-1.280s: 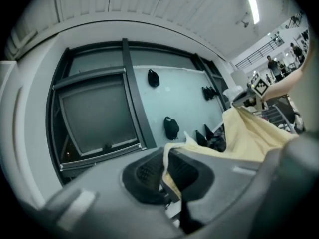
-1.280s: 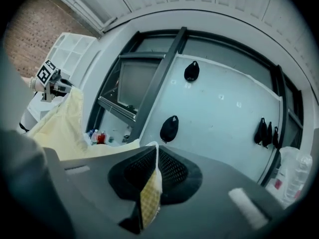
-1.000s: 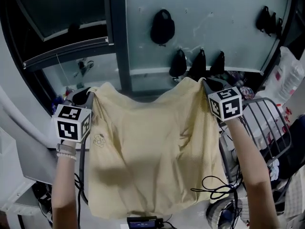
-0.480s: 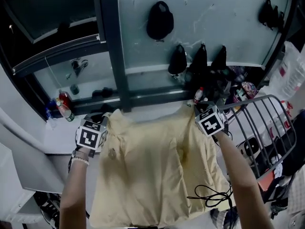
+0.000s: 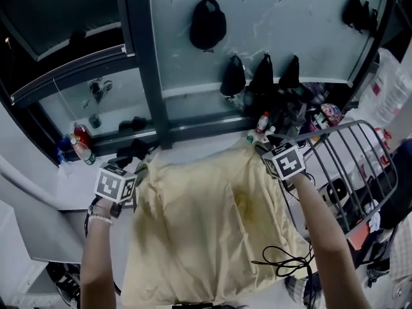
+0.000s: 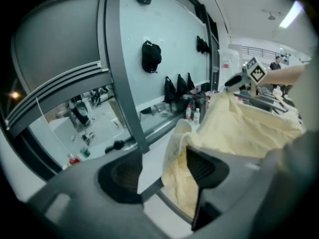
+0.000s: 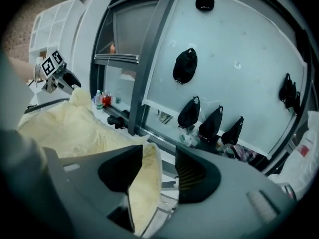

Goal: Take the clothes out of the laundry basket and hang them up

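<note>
A pale yellow garment (image 5: 212, 230) lay spread flat, its top edge near a window ledge (image 5: 193, 148) and its right side beside a grey wire drying rack (image 5: 360, 153). The left gripper (image 6: 162, 171) sat at its top left corner, the right gripper (image 7: 159, 172) at its top right. Both pairs of jaws had just been opening and stood wide, with loose fabric between them resting against one pad, not pinched. Dark bags (image 5: 207, 23) hung on the wall above.
</note>
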`<state>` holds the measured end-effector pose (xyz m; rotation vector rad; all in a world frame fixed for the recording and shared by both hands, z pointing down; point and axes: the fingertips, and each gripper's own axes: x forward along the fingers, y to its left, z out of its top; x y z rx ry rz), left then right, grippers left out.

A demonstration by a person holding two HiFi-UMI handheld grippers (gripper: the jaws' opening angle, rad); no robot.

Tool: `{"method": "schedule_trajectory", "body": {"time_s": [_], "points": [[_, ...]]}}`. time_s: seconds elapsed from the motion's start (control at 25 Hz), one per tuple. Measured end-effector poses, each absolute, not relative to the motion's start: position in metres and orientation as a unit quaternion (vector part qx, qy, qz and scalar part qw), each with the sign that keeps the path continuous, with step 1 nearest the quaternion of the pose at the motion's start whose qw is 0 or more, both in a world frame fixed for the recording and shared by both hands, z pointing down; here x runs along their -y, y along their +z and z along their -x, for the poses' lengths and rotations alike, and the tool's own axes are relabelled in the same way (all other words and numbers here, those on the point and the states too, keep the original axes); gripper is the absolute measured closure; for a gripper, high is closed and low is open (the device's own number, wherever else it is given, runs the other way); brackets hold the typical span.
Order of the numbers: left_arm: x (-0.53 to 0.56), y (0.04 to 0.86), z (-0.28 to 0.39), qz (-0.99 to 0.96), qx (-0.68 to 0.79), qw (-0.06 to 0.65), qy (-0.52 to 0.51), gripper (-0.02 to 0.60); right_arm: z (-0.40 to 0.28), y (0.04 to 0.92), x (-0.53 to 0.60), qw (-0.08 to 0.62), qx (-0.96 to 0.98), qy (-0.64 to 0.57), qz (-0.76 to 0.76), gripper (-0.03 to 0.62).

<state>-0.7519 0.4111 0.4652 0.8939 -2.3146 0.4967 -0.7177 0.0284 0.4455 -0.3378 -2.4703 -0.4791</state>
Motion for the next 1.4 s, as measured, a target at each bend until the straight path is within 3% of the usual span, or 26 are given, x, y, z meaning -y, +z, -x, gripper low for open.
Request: {"method": "schedule_trajectory", "body": {"time_s": [0.28, 0.36, 0.4, 0.48, 0.56, 0.92, 1.4], "points": [[-0.431, 0.447, 0.728, -0.323, 0.888, 0.284, 0.165, 0.309, 0.691, 0.424, -0.035, 0.263, 0.945, -0.134, 0.142, 0.401], [-0.427, 0.427, 0.721, -0.314, 0.902, 0.246, 0.163, 0.398, 0.683, 0.410, -0.036, 0.239, 0.953, -0.128, 0.137, 0.402], [-0.423, 0.414, 0.717, -0.311, 0.909, 0.225, 0.164, 0.459, 0.679, 0.402, -0.036, 0.226, 0.957, -0.127, 0.132, 0.430], [-0.410, 0.386, 0.705, -0.312, 0.919, 0.184, 0.156, 0.557, 0.669, 0.383, -0.037, 0.198, 0.965, -0.127, 0.117, 0.558], [-0.392, 0.356, 0.687, -0.326, 0.924, 0.145, 0.142, 0.588, 0.656, 0.361, -0.037, 0.168, 0.973, -0.119, 0.104, 0.591], [-0.307, 0.248, 0.591, -0.382, 0.915, 0.018, 0.128, 0.588, 0.545, 0.267, -0.011, 0.062, 0.991, -0.097, 0.063, 0.591], [-0.202, 0.161, 0.437, -0.449, 0.883, -0.074, 0.112, 0.588, 0.334, 0.203, 0.065, -0.011, 0.993, -0.112, -0.030, 0.591]]}}
